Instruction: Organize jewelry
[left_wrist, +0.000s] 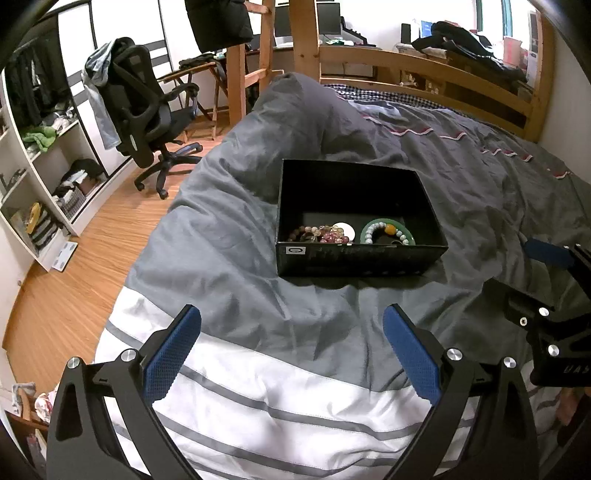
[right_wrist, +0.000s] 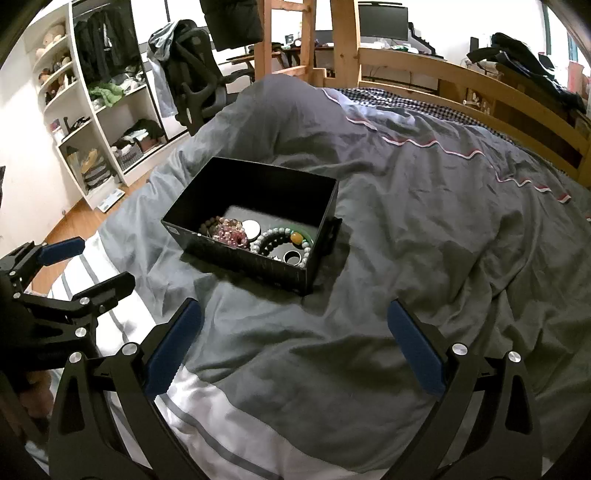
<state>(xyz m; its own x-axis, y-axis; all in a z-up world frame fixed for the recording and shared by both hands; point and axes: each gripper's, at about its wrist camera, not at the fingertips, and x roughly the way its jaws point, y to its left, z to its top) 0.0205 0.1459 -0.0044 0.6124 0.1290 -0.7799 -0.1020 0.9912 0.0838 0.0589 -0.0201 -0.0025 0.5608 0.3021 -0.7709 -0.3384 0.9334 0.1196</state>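
Observation:
An open black box (left_wrist: 362, 258) (right_wrist: 240, 254) sits on the grey duvet. Inside lie pink and brown bead bracelets (left_wrist: 325, 233) (right_wrist: 229, 230), a white round piece (left_wrist: 347, 228) (right_wrist: 252, 226), a green bangle (left_wrist: 380, 223) (right_wrist: 301, 230) and a white bead bracelet with an amber bead (left_wrist: 391, 230) (right_wrist: 295, 236). My left gripper (left_wrist: 291, 321) is open and empty, short of the box. My right gripper (right_wrist: 295, 314) is open and empty, short of the box. Each gripper shows at the edge of the other's view, the right one in the left wrist view (left_wrist: 546, 280) and the left one in the right wrist view (right_wrist: 81, 262).
The duvet (left_wrist: 461, 184) is rumpled, with a white striped part (left_wrist: 280, 398) near me. A wooden bed rail (left_wrist: 443, 77) runs behind. An office chair (left_wrist: 147, 110) and white shelves (left_wrist: 44, 177) stand left on the wooden floor.

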